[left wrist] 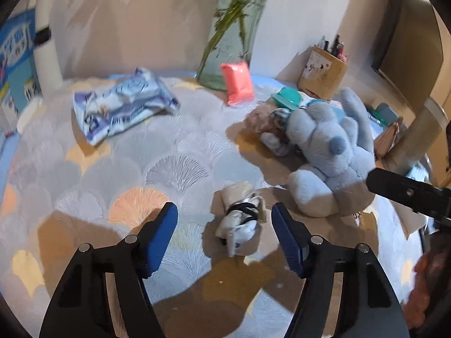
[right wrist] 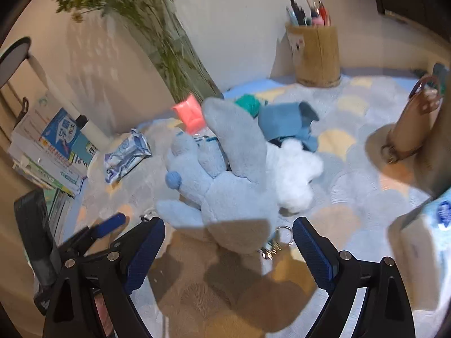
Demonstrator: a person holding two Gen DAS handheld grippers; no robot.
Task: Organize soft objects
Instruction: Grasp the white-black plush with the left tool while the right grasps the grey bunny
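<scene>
So on the table (left wrist: 84,186), which has a fan-pattern cloth in grey, peach and pale blue, I count one big fluffy light-blue plush dog (left wrist: 329,152), one small white plush toy with black bands (left wrist: 239,222), one blue-and-white soft pack of wipes (left wrist: 124,104), one coral-pink soft packet (left wrist: 236,83) and one folded blue cloth (right wrist: 284,124). Using the plush dog as the landmark: the small white toy lies just in front of it to the left, the pink packet sits behind it near one glass vase with green stems (left wrist: 234,36), the wipes pack is well off to its left, and the blue cloth is right behind it. One wooden pen holder (right wrist: 315,53) stands further back by the cream wall, and there's one tan bag (right wrist: 414,124) off to the dog's right. The left hand-held gripper (left wrist: 225,239) points down at the small white toy, jaws apart on either side without touching it. The right hand-held gripper (right wrist: 228,250) hangs spread wide just in front of the plush dog, holding nothing.
</scene>
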